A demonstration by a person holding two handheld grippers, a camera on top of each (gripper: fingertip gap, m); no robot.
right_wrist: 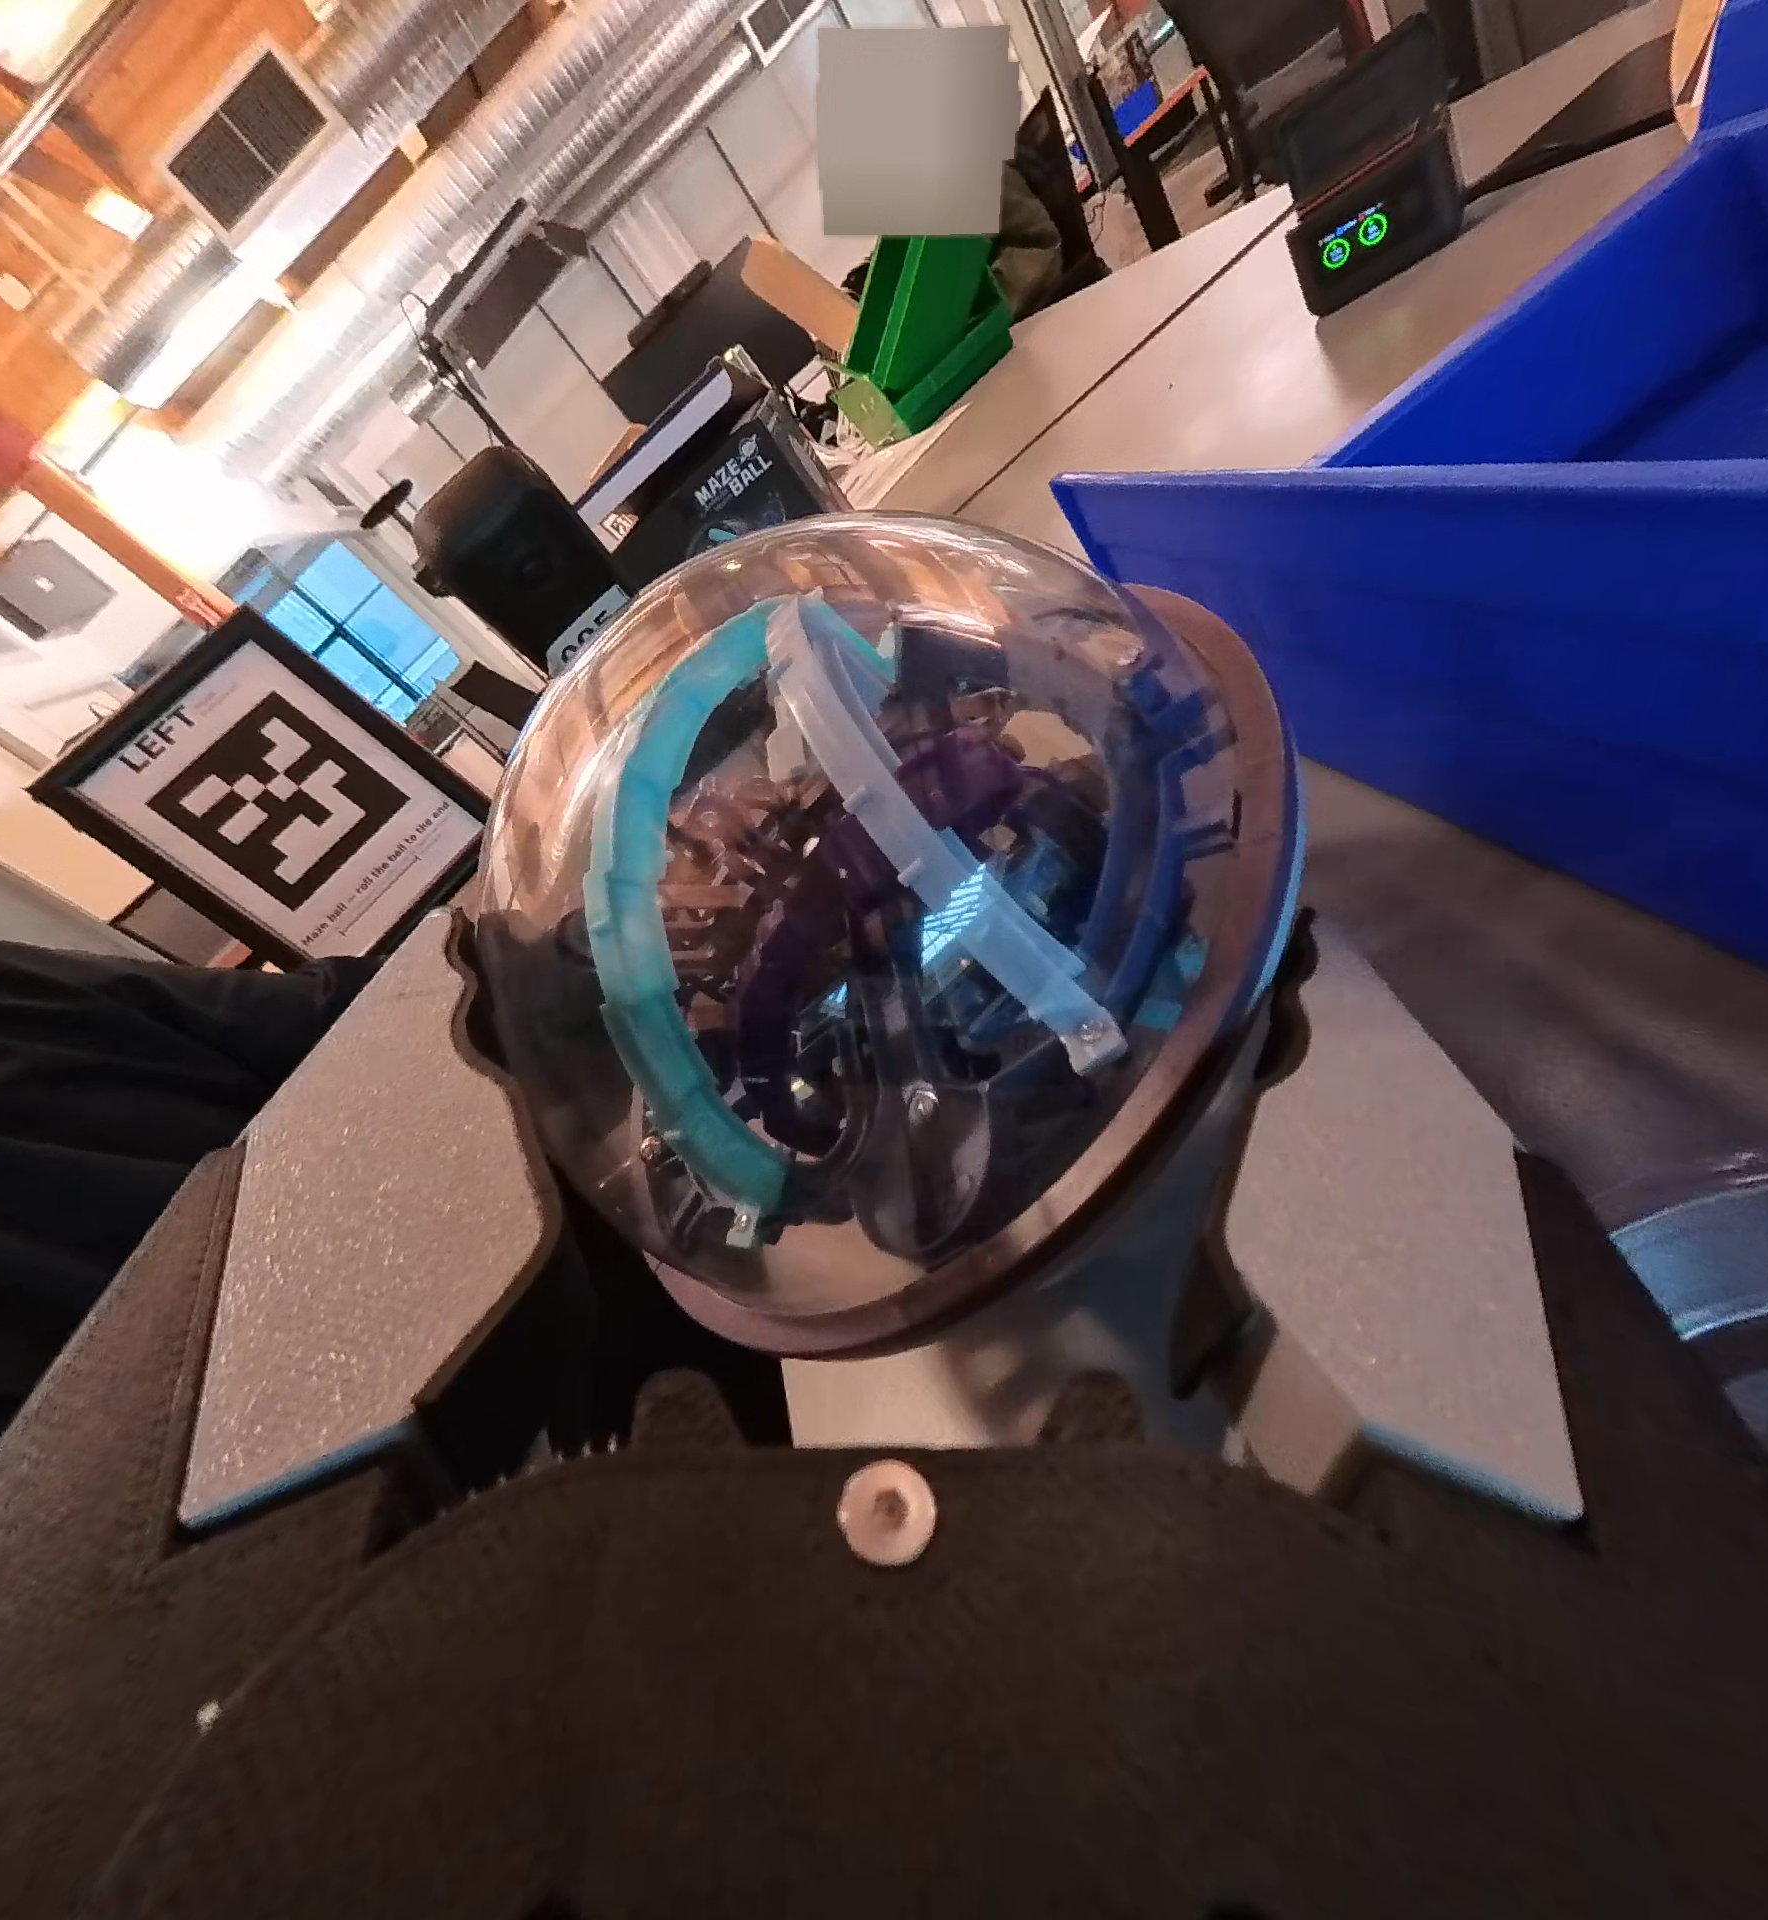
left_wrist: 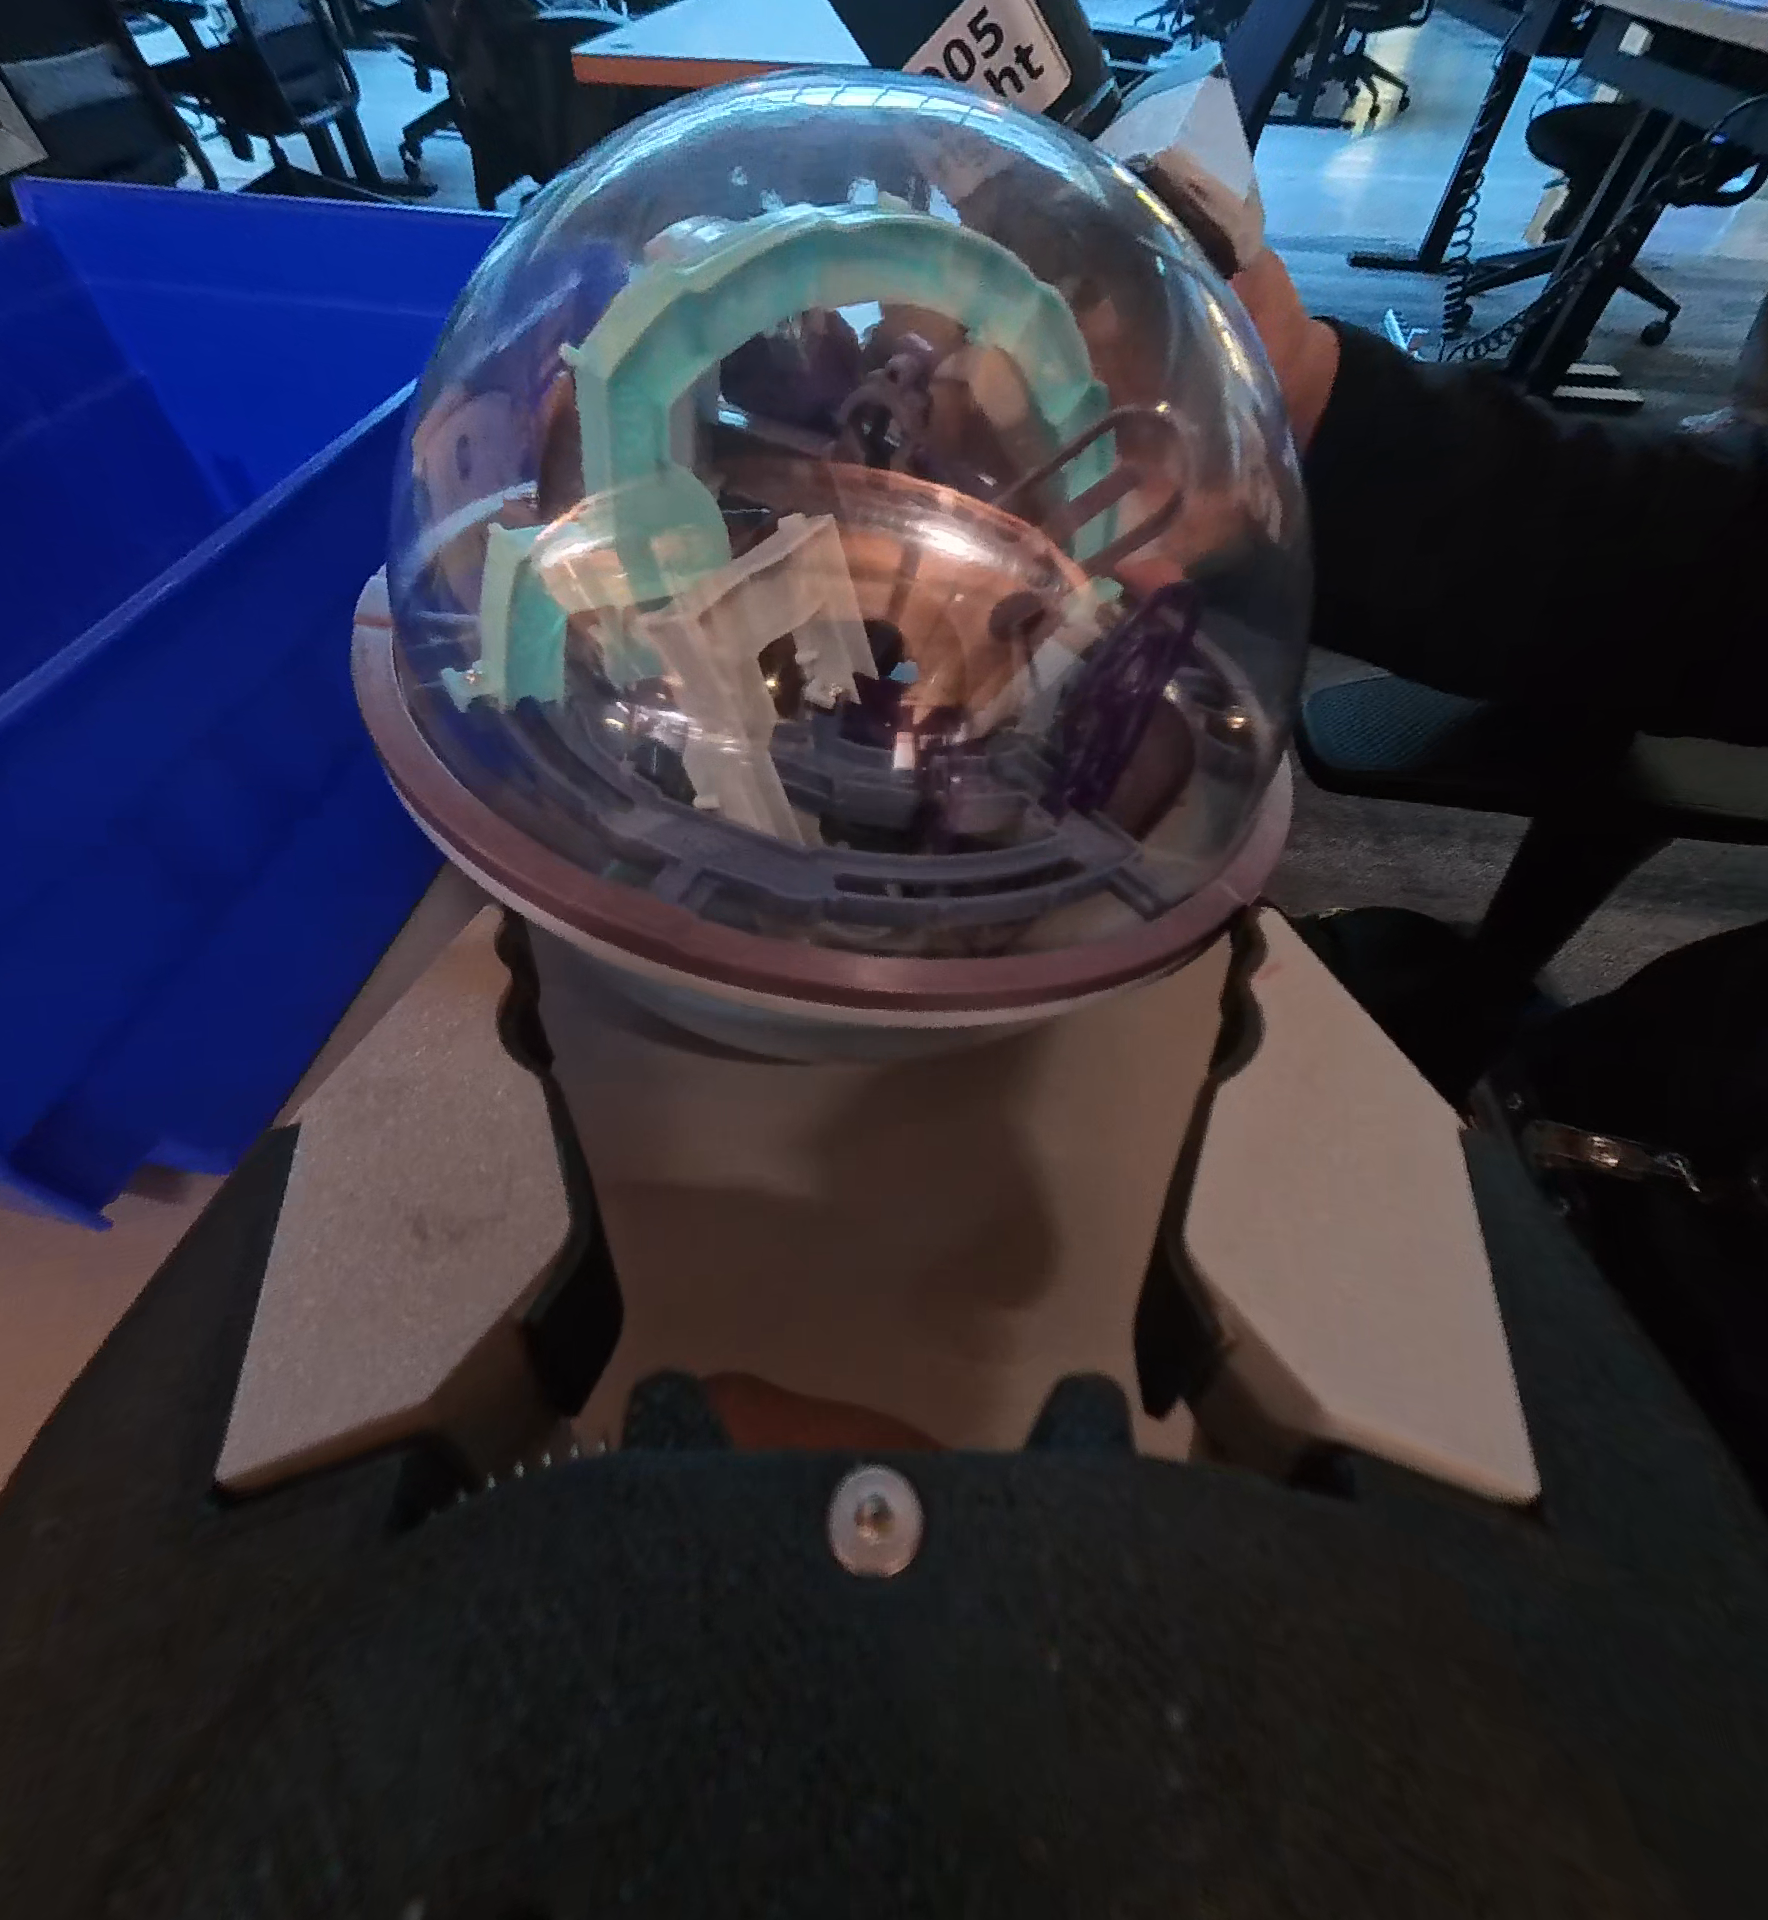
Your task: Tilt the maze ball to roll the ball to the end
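The maze ball (left_wrist: 838,540) is a clear sphere with teal, white, purple and blue tracks inside and a brownish rim around its middle. My left gripper (left_wrist: 875,987) is shut on its pale lower half, with the fingers (left_wrist: 518,997) just under the rim. In the right wrist view the maze ball (right_wrist: 890,914) is tilted, its rim running down to the right. My right gripper (right_wrist: 880,987) is shut on it, with the fingers (right_wrist: 473,997) pressed against the clear shell on both sides. I cannot pick out the small ball inside.
A blue bin (left_wrist: 132,727) stands on the table (left_wrist: 28,1351) left of the ball; it also shows in the right wrist view (right_wrist: 1482,644). A person's dark sleeve (left_wrist: 1586,520) is at right. A marker board (right_wrist: 267,810), the toy's box (right_wrist: 734,488) and a green bin (right_wrist: 921,322) stand behind.
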